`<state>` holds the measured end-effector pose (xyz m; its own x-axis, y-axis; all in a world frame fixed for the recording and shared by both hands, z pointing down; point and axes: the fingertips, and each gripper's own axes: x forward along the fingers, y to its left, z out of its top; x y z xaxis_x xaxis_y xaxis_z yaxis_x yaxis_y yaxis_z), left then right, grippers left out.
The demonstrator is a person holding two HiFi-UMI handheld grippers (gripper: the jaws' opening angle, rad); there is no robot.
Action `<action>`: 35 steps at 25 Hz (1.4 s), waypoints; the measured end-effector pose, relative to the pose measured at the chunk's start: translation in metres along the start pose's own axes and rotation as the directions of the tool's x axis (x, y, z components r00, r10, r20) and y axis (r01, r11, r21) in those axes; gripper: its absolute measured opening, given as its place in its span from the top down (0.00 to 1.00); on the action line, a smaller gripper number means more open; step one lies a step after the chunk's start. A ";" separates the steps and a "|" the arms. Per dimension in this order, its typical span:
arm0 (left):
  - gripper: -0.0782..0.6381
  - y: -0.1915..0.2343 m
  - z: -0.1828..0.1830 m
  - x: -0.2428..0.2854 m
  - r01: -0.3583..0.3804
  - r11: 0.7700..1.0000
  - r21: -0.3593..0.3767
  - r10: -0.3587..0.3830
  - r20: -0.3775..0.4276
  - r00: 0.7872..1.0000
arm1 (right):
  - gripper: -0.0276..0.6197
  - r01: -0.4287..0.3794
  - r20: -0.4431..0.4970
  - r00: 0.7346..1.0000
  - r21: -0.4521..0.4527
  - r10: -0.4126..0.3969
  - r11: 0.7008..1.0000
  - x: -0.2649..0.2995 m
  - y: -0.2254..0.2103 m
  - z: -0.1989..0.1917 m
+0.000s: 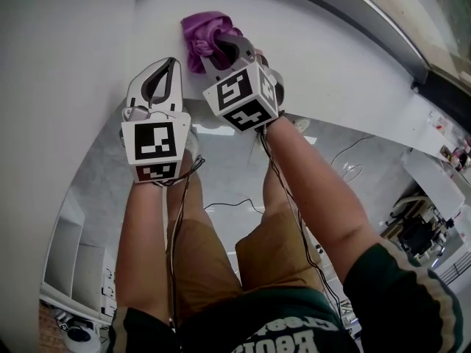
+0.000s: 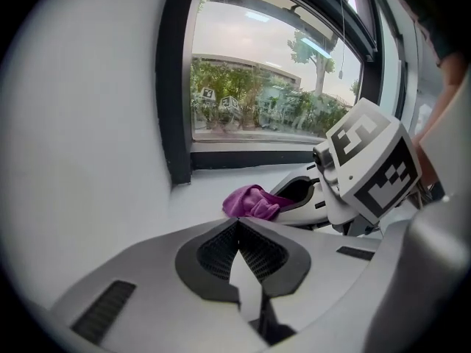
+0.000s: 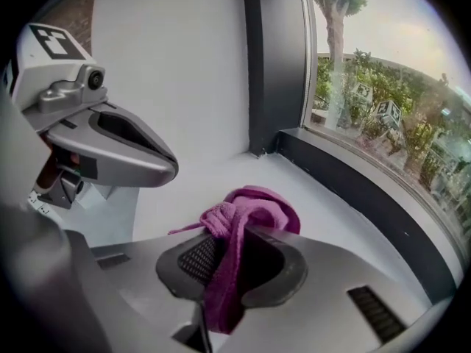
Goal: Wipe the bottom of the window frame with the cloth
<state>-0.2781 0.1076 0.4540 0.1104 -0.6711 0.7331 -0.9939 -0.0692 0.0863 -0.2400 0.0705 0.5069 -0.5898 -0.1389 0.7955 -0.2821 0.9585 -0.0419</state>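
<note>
The right gripper [image 3: 234,245] clamps its fingers on the cloth [image 3: 254,204], bunched at the sill [image 3: 324,215] near the frame [image 3: 358,197] corner; the left gripper [image 2: 239,234] hovers beside, fingers together, empty; wiping looks barely begun; next, press the cloth against the bottom frame and sweep along it.

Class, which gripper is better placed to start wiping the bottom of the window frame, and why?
Right. The right gripper is shut on the purple cloth, close to the dark frame bottom; the left gripper is shut on nothing.
</note>
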 end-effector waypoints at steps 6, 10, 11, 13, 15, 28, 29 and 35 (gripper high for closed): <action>0.88 0.012 -0.011 -0.015 -0.027 0.999 -0.043 0.026 -0.014 1.000 | 0.84 -0.029 0.039 0.999 0.011 0.029 1.000 0.018 0.018 0.024; 0.88 0.017 -0.018 -0.021 -0.040 0.997 -0.063 0.039 -0.022 0.999 | 0.84 -0.061 0.048 0.997 0.004 0.061 0.998 0.025 0.027 0.035; 0.88 0.019 -0.019 -0.021 -0.044 0.997 -0.069 0.043 -0.022 0.999 | 0.84 -0.066 0.049 0.997 0.000 0.066 0.998 0.027 0.029 0.036; 0.88 0.021 -0.020 -0.021 -0.050 0.996 -0.080 0.048 -0.021 0.999 | 0.84 -0.071 0.053 0.996 -0.009 0.071 0.997 0.029 0.030 0.039; 0.88 0.020 -0.021 -0.020 -0.050 0.995 -0.089 0.049 -0.021 0.999 | 0.84 -0.076 0.055 0.996 -0.018 0.077 0.997 0.030 0.031 0.040; 0.88 0.007 0.001 -0.035 -0.013 0.999 -0.047 0.012 -0.008 1.000 | 0.84 -0.121 0.186 0.975 -0.001 0.119 0.993 -0.018 0.026 0.072; 0.88 0.004 0.007 -0.037 -0.002 0.999 -0.054 0.003 0.001 1.000 | 0.84 -0.125 0.207 0.971 0.008 0.120 0.992 -0.027 0.025 0.076; 0.88 -0.016 0.039 -0.057 0.010 1.000 -0.027 -0.009 0.026 1.000 | 0.84 -0.165 0.317 0.941 0.120 0.119 0.979 -0.091 0.017 0.100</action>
<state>-0.2690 0.1182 0.3845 0.1191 -0.6895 0.7144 -0.9922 -0.0558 0.1115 -0.2668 0.0742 0.3728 -0.8283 -0.0953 0.5521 -0.2701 0.9313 -0.2445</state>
